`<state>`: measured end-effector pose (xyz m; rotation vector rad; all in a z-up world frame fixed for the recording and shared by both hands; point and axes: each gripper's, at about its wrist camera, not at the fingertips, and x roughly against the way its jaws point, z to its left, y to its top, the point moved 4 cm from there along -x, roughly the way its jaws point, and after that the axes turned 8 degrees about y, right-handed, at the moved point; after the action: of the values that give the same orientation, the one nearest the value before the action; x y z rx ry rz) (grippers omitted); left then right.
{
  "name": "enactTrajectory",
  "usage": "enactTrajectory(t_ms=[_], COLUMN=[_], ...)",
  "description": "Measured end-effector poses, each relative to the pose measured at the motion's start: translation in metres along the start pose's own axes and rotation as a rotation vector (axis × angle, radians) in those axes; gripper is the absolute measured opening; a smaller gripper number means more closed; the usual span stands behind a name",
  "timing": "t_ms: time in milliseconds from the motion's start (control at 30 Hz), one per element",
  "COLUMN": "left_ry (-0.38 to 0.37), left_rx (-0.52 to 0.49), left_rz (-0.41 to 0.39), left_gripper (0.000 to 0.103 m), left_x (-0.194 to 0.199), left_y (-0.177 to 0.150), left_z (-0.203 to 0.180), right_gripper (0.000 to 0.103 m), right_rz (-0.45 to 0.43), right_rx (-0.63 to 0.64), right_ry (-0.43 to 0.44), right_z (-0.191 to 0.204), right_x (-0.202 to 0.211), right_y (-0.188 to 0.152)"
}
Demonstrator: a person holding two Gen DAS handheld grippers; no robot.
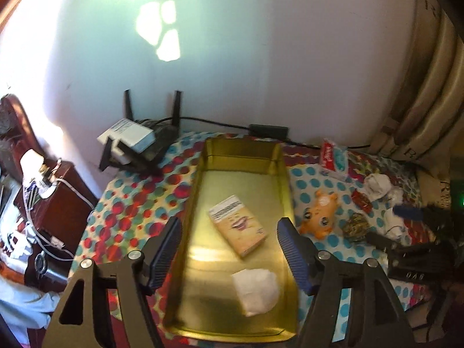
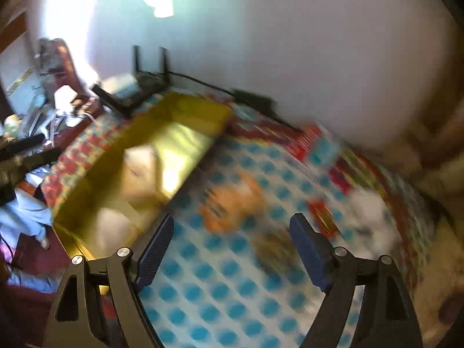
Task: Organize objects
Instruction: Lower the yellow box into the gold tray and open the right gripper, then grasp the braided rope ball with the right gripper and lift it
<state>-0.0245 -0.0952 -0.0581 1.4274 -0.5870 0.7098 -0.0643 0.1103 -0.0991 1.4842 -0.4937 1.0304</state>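
A gold metal tray point(image 1: 200, 179) lies on the dotted cloth and holds a small yellow box point(image 1: 237, 226) and a crumpled white tissue point(image 1: 255, 290). My left gripper point(image 1: 229, 223) hangs open above the tray's near half, with nothing between its pads. To the right of the tray lie an orange toy point(image 1: 319, 214), a dark mottled lump point(image 1: 356, 223), a red wrapper point(image 1: 361, 200) and white tissues point(image 1: 377, 185). The right wrist view is blurred. My right gripper point(image 2: 232, 223) stands open and empty over the cloth, just short of the orange toy point(image 2: 232, 200), with the tray point(image 2: 95, 174) to its left.
A black router point(image 1: 150, 145) with antennas and a white box on top stands at the back left by the wall. A cable runs along the wall. A red and teal packet point(image 1: 333, 156) lies at the back right. Wooden furniture point(image 1: 58, 203) with cords stands left, stacked books point(image 1: 420, 121) right.
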Motion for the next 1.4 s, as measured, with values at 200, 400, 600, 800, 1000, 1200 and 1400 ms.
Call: enactTrajectory(t_ms=[200, 400, 600, 800, 1000, 1200, 1400], left_ry=[-0.023, -0.004, 0.026, 0.011, -0.011, -0.009, -0.028], left_rx=[-0.048, -0.094, -0.135, -0.14, -0.09, -0.099, -0.177], left_rz=[-0.023, -0.029, 0.001, 0.038, 0.092, 0.125, 0.138], left_gripper=[0.071, 0.072, 0.073, 0.073, 0.073, 0.073, 0.073], left_x=[0.005, 0.011, 0.007, -0.001, -0.018, -0.035, -0.05], left_y=[0.008, 0.01, 0.006, 0.004, 0.009, 0.012, 0.012], left_z=[-0.038, -0.065, -0.08, -0.091, -0.089, -0.096, -0.116], right_gripper=[0.08, 0.08, 0.081, 0.081, 0.077, 0.055, 0.053], right_rz=[0.05, 0.074, 0.072, 0.092, 0.113, 0.152, 0.11], right_rx=[-0.089, -0.111, -0.103, -0.091, -0.076, -0.091, -0.103], right_ry=[-0.001, 0.038, 0.066, 0.066, 0.043, 0.068, 0.105], right_z=[-0.043, -0.052, -0.056, -0.057, -0.058, -0.059, -0.058], right_x=[-0.008, -0.03, -0.037, -0.05, -0.063, -0.082, -0.075], right_y=[-0.034, -0.039, -0.036, -0.035, -0.031, -0.031, -0.032])
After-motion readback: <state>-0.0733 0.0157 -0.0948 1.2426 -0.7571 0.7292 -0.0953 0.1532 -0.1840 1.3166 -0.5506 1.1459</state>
